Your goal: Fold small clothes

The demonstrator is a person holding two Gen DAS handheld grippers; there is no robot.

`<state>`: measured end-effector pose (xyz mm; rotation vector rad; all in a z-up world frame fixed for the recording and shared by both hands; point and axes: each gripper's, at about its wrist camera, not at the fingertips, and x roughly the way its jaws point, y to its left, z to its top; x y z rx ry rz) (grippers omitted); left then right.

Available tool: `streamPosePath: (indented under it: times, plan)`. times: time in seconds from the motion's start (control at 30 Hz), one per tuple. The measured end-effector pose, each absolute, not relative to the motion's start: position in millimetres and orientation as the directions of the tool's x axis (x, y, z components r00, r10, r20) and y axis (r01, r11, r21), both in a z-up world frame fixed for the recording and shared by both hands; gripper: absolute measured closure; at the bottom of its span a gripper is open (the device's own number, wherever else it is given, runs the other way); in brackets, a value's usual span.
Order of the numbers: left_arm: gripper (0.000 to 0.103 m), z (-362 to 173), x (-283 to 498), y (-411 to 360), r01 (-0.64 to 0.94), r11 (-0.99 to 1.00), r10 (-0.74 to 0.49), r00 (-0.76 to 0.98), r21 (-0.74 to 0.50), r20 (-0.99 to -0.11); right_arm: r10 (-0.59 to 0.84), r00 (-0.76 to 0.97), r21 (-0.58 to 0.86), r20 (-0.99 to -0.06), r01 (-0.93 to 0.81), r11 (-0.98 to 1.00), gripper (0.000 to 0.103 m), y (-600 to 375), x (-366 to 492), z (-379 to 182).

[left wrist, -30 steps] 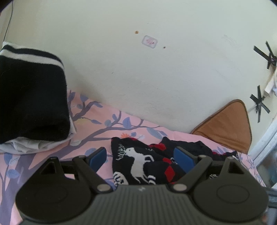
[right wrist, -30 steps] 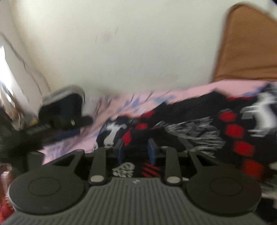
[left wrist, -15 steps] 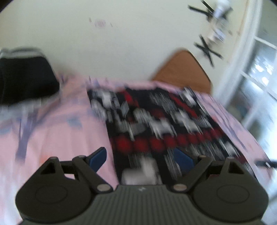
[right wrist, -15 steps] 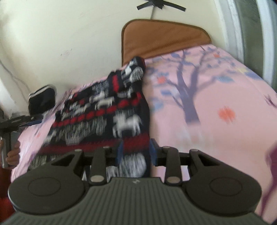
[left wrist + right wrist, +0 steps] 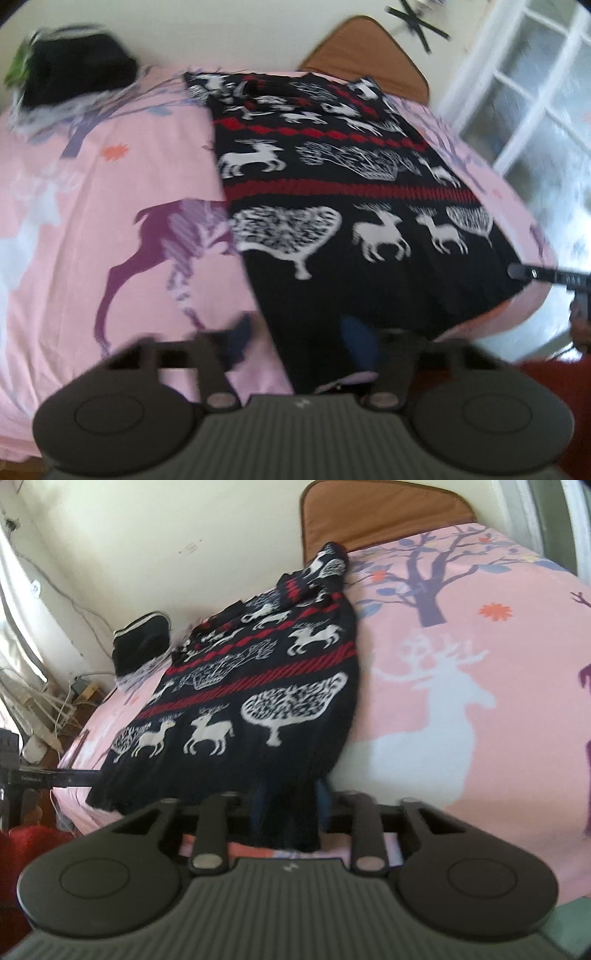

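- The black reindeer-patterned sweater (image 5: 354, 206) lies spread flat on the pink bed sheet (image 5: 110, 184), its hem at the near edge of the bed.
- The left tongs (image 5: 299, 339) have just been closing; blurred, with the near-left hem corner between the pads, pinching it.
- The right tongs (image 5: 290, 805) have just been closing too, clenched on the hem's near-right corner.
- Folded black clothes (image 5: 142, 642) sit far left, by the wall.
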<state>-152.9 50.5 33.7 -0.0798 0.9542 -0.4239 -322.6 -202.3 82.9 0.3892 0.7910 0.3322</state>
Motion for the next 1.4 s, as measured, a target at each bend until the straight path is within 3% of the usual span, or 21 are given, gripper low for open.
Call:
streamPosePath:
  times: [0.03, 0.13, 0.27, 0.43, 0.5, 0.53, 0.57, 0.6, 0.7, 0.77, 0.93, 1.07, 1.17, 1.4]
  plan:
    - [0.093, 33.8, -151.3, 46.2, 0.32, 0.914, -0.386, 0.489, -0.251, -0.782, 0.428, 0.655, 0.452, -0.623, -0.145, 0.88, 0.092, -200.8, -322.5, 81.9]
    - [0.093, 44.8, -144.9, 53.7, 0.306, 0.908, -0.41, 0.503, -0.287, -0.761, 0.446, 0.677, 0.475, -0.586, -0.159, 0.866, 0.093, -203.3, -320.1, 91.0]
    - [0.094, 72.4, -114.3, 85.1, 0.245, 0.858, -0.506, 0.56, -0.452, -0.656, 0.453, 0.747, 0.503, -0.488, -0.184, 0.845, 0.094, -215.1, -299.4, 118.5]
    - [0.093, 101.7, -37.7, 94.9, 0.206, 0.847, -0.493, 0.65, -0.491, -0.578, 0.447, 0.797, 0.543, -0.406, -0.182, 0.819, 0.094, -227.9, -223.5, 141.1]
    - [0.078, 101.5, 5.4, 90.6, 0.118, 0.878, -0.405, 0.699, -0.463, -0.589, 0.426, 0.813, 0.565, -0.396, -0.15, 0.811, 0.092, -232.2, -177.8, 142.1]
    - [0.055, 97.0, 22.6, 85.5, 0.068, 0.906, -0.336, 0.716, -0.417, -0.612, 0.404, 0.825, 0.58, -0.395, -0.117, 0.806, 0.089, -235.6, -154.3, 139.0]
    - [0.047, 90.2, 35.1, 82.1, 0.009, 0.932, -0.257, 0.722, -0.363, -0.642, 0.363, 0.838, 0.573, -0.406, -0.076, 0.816, 0.08, -236.8, -128.4, 132.9]
    - [0.047, 84.4, 42.2, 81.1, -0.031, 0.941, -0.216, 0.711, -0.337, -0.669, 0.317, 0.84, 0.543, -0.44, -0.033, 0.839, 0.065, -236.4, -111.6, 127.2]
    - [0.042, 66.7, 37.2, 86.5, 0.011, 0.918, -0.297, 0.68, -0.396, -0.67, 0.275, 0.816, 0.485, -0.508, 0.007, 0.874, 0.063, -237.6, -98.1, 115.1]
    - [0.029, 59.4, 32.6, 88.8, 0.001, 0.926, -0.277, 0.682, -0.378, -0.677, 0.294, 0.806, 0.467, -0.513, -0.026, 0.884, 0.054, -239.0, -108.7, 110.8]
    - [0.03, 64.8, 57.7, 78.2, 0.036, 0.956, -0.24, 0.664, -0.29, -0.708, 0.242, 0.786, 0.351, -0.568, -0.034, 0.936, 0.05, -231.2, -107.2, 107.6]
    - [0.026, 102.6, 108.8, 61.2, 0.111, 0.98, -0.193, 0.732, -0.166, -0.653, 0.283, 0.807, 0.332, -0.519, -0.115, 0.936, 0.05, -222.8, -62.8, 140.8]
    - [0.025, 111.7, 166.7, 45.9, 0.121, 0.981, -0.189, 0.736, -0.149, -0.65, 0.358, 0.783, 0.382, -0.508, -0.167, 0.909, 0.05, -212.7, -5.9, 162.0]
    - [0.025, 59.2, 281.9, -0.2, 0.094, 0.991, -0.137, 0.647, -0.1, -0.75, 0.382, 0.689, 0.437, -0.616, -0.104, 0.893, 0.04, -172.7, 122.8, 125.7]
